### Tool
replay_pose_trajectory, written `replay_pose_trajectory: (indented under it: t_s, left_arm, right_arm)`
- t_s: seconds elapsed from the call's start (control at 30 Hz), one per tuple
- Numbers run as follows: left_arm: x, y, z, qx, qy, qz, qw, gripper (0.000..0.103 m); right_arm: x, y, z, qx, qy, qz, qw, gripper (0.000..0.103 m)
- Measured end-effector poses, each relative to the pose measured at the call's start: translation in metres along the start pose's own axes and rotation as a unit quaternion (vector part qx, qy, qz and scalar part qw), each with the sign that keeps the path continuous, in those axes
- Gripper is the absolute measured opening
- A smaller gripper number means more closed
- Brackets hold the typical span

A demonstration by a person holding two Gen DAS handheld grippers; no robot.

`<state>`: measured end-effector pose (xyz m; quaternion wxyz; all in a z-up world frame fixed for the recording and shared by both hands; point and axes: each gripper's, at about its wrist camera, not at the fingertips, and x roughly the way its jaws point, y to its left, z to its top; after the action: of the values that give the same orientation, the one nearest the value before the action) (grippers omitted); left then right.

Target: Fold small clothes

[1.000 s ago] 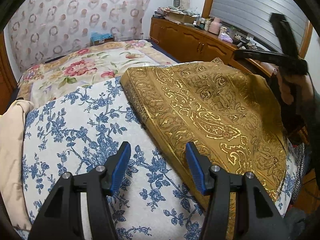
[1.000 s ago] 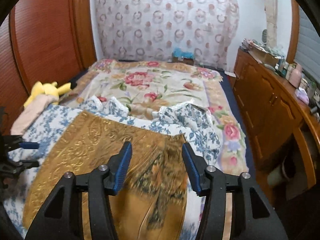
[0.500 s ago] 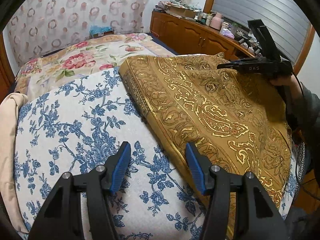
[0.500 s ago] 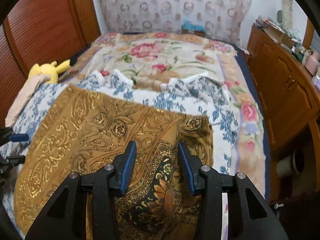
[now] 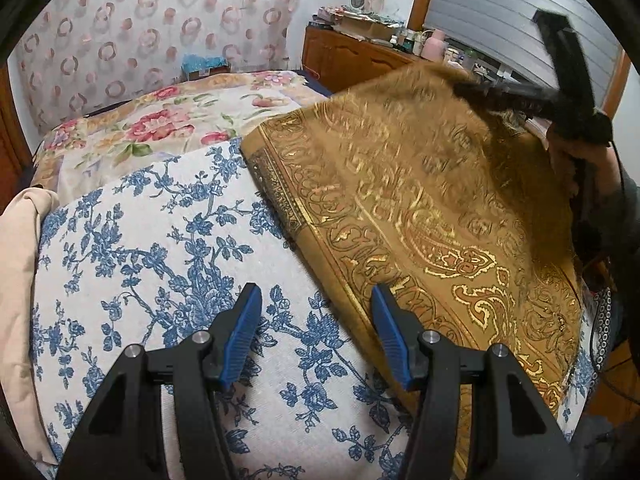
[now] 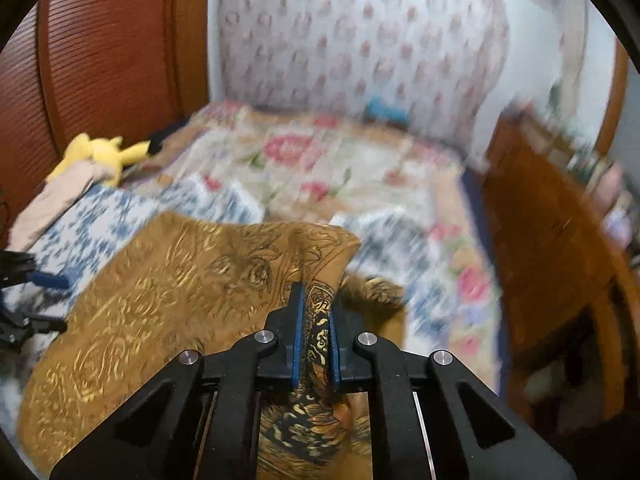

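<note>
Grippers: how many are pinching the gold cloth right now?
1. The right gripper is closing on the gold cloth, a fold between its pads. The left gripper hangs open over the blue-flowered cover.

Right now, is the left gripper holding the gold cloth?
No. The left gripper hangs open over the blue floral sheet, its fingers beside the gold cloth, gripping nothing.

1. A mustard-gold cloth with shiny gold paisley and scroll print [image 5: 420, 208] lies spread over the right part of a white bedcover with blue flower sprays [image 5: 160, 264].
2. Its long left edge, with a narrow patterned border, runs straight and diagonally across the bedcover.
3. The far right corner is lifted off the bed, and the fabric slopes down from there.
4. At that corner the cloth [image 6: 180, 292] is bunched into a fold, showing a darker black-and-gold underside.
</note>
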<state>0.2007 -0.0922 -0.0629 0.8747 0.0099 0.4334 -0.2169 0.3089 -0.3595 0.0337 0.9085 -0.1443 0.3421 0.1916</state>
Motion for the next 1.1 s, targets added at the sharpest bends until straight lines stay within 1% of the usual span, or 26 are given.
replay_pose_trajectory:
  t_s: [0.07,0.13,0.2,0.23,0.27,0.33,0.4,0.57,0.8,1.1]
  left_arm:
    - [-0.002,0.000,-0.001,0.001,-0.002,0.000,1.0000,0.056]
    - [-0.003,-0.001,0.000,0.002,-0.003,0.000,1.0000,0.056]
    - [-0.003,-0.001,-0.001,0.003,-0.002,0.000,1.0000,0.056]
    - [-0.003,-0.003,-0.001,0.003,-0.002,0.000,1.0000,0.056]
    - [-0.004,-0.003,-0.002,0.003,-0.002,0.000,1.0000,0.056]
    - [-0.006,-0.004,-0.002,0.004,-0.003,-0.001,1.0000,0.056]
    - [-0.008,-0.005,-0.002,0.003,-0.004,-0.001,1.0000,0.056]
    - [-0.013,-0.011,-0.004,0.007,-0.007,-0.002,0.9999,0.056]
    - [-0.023,-0.024,-0.012,0.012,-0.014,-0.003,0.9998,0.056]
    - [-0.036,-0.045,-0.034,0.025,-0.024,-0.004,0.9994,0.056]
  right_arm:
    - [-0.010,0.004,0.007,-0.011,-0.022,-0.036,0.999,0.008]
    - [-0.016,0.002,0.012,-0.009,-0.042,-0.106,0.993,0.008]
    - [-0.015,-0.002,0.012,-0.009,-0.045,-0.153,0.987,0.017]
    - [-0.011,-0.007,0.012,-0.004,-0.034,-0.162,0.986,0.021]
    - [-0.009,-0.010,0.010,0.001,-0.027,-0.161,0.987,0.030]
    - [-0.007,-0.017,0.005,0.021,-0.018,-0.129,0.991,0.035]
    - [-0.006,-0.020,-0.001,0.034,-0.008,-0.101,0.994,0.046]
    - [-0.013,-0.011,-0.016,0.040,0.003,-0.077,0.996,0.053]
    - [-0.035,0.010,-0.045,0.048,0.020,-0.046,0.998,0.053]
    - [-0.061,0.033,-0.080,0.051,0.021,-0.027,0.998,0.053]
